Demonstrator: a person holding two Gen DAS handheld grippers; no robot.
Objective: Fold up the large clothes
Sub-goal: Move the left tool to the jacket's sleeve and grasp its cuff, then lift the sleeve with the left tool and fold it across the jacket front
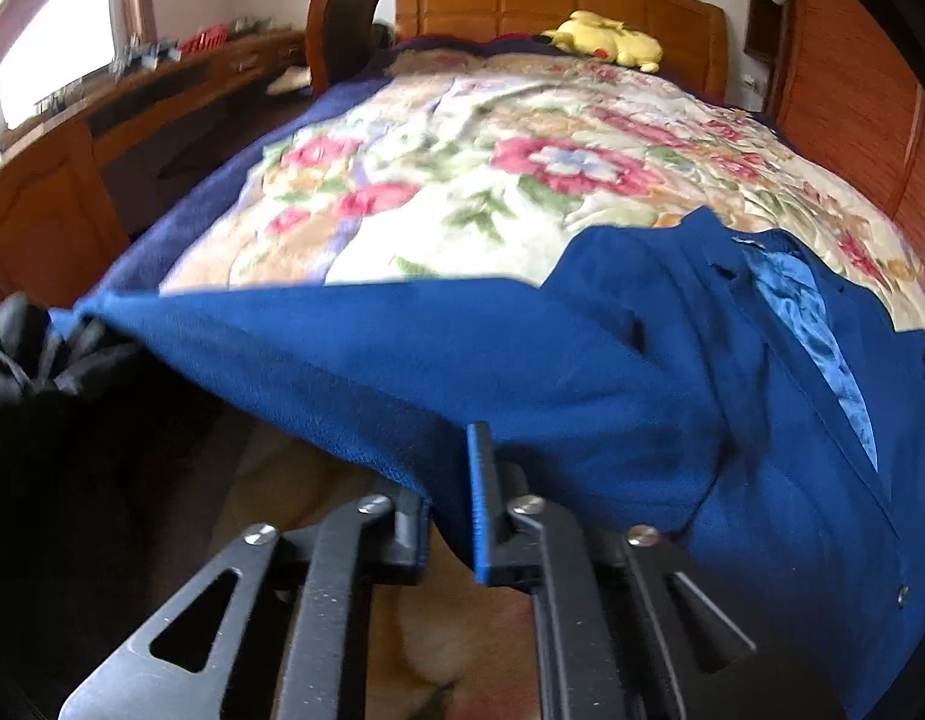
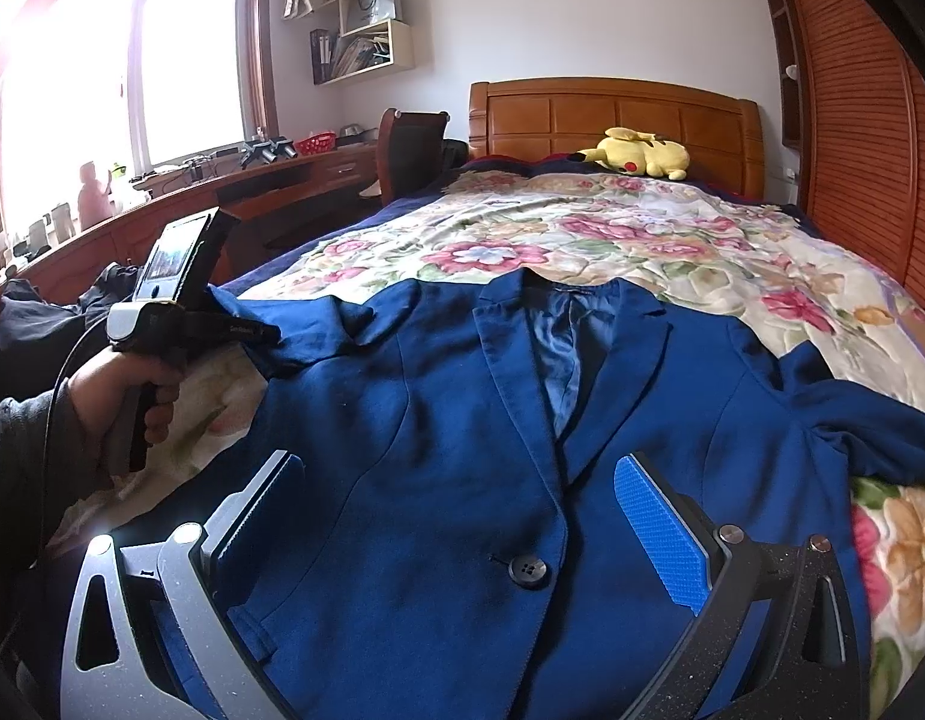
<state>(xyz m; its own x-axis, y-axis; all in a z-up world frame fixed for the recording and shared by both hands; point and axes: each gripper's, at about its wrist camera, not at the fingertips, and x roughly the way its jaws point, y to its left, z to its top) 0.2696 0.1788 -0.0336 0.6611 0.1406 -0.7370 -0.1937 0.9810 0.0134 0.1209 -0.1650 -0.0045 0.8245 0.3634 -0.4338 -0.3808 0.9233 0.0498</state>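
A blue jacket lies face up on the flowered bedspread, its collar toward the headboard and one black button fastened. My right gripper hovers open over the jacket's front, a finger on either side of the button, with nothing pinched. A hand holds my left gripper at the jacket's left sleeve. In the left wrist view that gripper is shut on the blue jacket, with the sleeve cloth draped across the fingers and pulled off the bedspread.
A yellow plush toy lies by the wooden headboard. A desk and chair run along the left wall under the window. Slatted wardrobe doors close off the right. Dark clothing sits at the bed's left edge.
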